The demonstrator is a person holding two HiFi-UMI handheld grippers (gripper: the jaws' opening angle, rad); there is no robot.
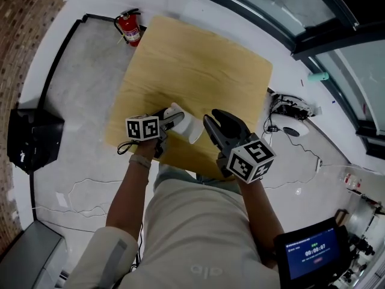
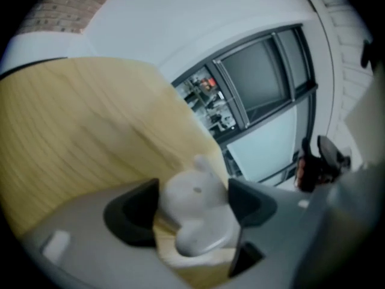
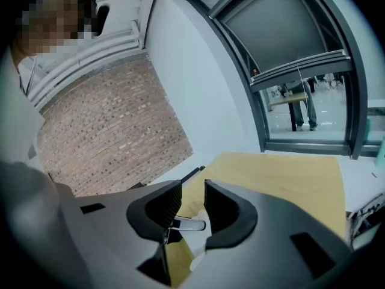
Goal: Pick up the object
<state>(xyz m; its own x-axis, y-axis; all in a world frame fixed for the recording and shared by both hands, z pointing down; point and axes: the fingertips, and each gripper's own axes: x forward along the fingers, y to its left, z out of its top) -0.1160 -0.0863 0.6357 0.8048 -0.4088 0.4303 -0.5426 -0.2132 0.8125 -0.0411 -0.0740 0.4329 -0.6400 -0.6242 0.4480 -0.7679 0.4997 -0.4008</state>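
A white, lumpy moulded object (image 1: 190, 129) sits near the front edge of the light wooden table (image 1: 192, 65). My left gripper (image 1: 174, 120) is shut on it. In the left gripper view the object (image 2: 195, 212) fills the gap between the two black pads (image 2: 132, 212), and both sides touch it. My right gripper (image 1: 213, 123) hovers just to the right of the object, over the same table edge. In the right gripper view its jaws (image 3: 192, 203) stand shut with only a thin slit and nothing between them.
A red fire extinguisher (image 1: 129, 27) stands on the floor at the table's far left corner. A black case (image 1: 33, 138) lies left of the table. Cables and a round white device (image 1: 292, 125) lie on the floor to the right. A lit screen (image 1: 313, 251) is at the lower right.
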